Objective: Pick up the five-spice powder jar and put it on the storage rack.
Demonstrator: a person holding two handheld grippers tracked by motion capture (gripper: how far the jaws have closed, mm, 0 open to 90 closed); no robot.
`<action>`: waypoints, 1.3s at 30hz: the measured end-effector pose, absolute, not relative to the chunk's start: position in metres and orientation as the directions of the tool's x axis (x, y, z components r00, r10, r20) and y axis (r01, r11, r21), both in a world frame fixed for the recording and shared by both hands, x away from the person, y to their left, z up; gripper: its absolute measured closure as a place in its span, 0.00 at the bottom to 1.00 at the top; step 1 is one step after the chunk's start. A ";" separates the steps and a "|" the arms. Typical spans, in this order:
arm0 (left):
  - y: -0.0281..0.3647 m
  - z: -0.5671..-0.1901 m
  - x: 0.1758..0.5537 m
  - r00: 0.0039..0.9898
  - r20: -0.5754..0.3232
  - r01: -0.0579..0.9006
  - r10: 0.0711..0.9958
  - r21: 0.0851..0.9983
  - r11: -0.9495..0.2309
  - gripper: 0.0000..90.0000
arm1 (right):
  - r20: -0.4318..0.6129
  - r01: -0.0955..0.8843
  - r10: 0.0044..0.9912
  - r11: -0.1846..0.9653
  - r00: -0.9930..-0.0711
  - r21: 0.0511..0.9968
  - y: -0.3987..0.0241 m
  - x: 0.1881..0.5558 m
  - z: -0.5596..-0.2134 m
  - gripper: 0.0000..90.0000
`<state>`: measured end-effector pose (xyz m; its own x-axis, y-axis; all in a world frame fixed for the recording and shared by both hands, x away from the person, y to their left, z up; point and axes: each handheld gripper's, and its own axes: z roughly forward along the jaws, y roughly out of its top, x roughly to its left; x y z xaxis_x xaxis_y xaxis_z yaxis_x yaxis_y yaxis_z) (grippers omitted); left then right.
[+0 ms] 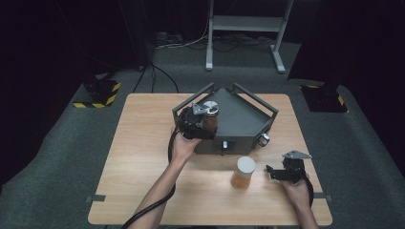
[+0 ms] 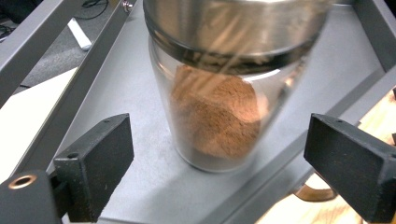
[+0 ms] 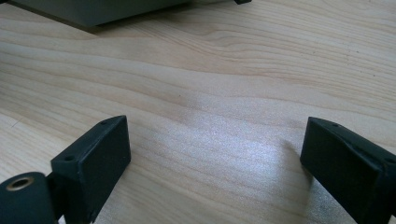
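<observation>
The left gripper (image 1: pixel 203 125) stands spread, its two black jaws wide apart on either side of a glass jar (image 2: pixel 219 98) without pressing on it; in the left gripper view there is clear space between each jaw and the glass. The jar sits straight ahead of this gripper, between the jaws and a little beyond them, upright on the grey floor of a tray (image 2: pixel 140 93). It has a metal lid (image 2: pixel 233 23) and holds a heap of brown powder (image 2: pixel 217 116) in its lower part. In the high view the same jar (image 1: pixel 210 117) stands at the near left corner of the tray (image 1: pixel 243 119), just past the gripper, with the person's left hand (image 1: pixel 184 145) right behind it at the tray's front wall. The tray's grey rails run to either side of the jar.

The right gripper (image 1: pixel 274 171) is also spread, with nothing between its jaws; the right gripper view looks along them at the bare wooden surface (image 3: pixel 210 84). Just beside it, towards the left gripper, a second jar (image 1: pixel 243 172) with a pale lid and orange-brown contents stands upright on the surface (image 1: pixel 138 157), apart from the jaws. Further ahead of it lies the tray's front wall.
</observation>
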<state>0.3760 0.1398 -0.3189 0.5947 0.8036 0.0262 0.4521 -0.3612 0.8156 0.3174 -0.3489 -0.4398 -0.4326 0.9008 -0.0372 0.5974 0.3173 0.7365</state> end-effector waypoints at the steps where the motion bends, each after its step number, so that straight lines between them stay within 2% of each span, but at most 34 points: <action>1: 0.140 -0.318 0.375 0.596 0.028 0.450 0.802 0.816 -0.363 0.09 | -0.037 0.597 0.901 0.317 -0.433 0.737 -0.349 0.317 -0.440 0.09; 39: 0.163 -0.341 0.320 0.595 0.030 0.440 0.804 0.824 -0.356 0.09 | -0.037 0.598 0.901 0.316 -0.432 0.737 -0.349 0.317 -0.440 0.09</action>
